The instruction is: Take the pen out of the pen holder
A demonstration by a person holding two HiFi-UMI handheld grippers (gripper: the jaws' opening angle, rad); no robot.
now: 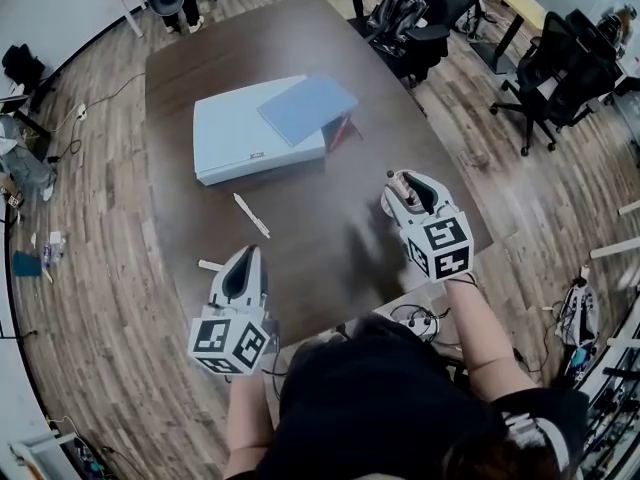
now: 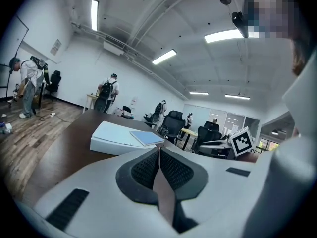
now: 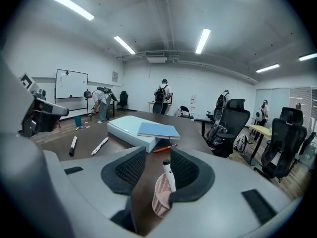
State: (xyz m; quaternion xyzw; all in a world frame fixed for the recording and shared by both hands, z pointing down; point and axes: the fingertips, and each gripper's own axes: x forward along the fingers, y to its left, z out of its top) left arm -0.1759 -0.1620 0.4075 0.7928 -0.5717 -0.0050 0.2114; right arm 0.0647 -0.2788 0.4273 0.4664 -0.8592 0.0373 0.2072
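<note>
Two claws are over the dark brown surface (image 1: 330,238), one in each hand. The left claw (image 2: 159,152) has its pads pressed together with nothing between them. The right claw (image 3: 157,153) stands wide apart, and the one pink mesh pen holder (image 3: 159,202) sits in the gap, close against the right-hand pad (whether it actually touches that pad is hard to tell). No pad is squeezing it.

One pen (image 3: 169,175), white with a dark cap, is in the holder. It leans up out of the rim between the two pads.

Three more pens lie loose on the surface. A white one (image 1: 252,215) and a black-tipped marker (image 3: 73,146) lie near each other in front of the left claw. A red one (image 3: 164,148) lies just beside the box, under the overhanging notebook.

There is one flat white box (image 1: 240,133) near the middle of the surface, and one blue notebook (image 1: 308,108) lies on top of it, turned askew so that a corner juts past the box's edge.
</note>
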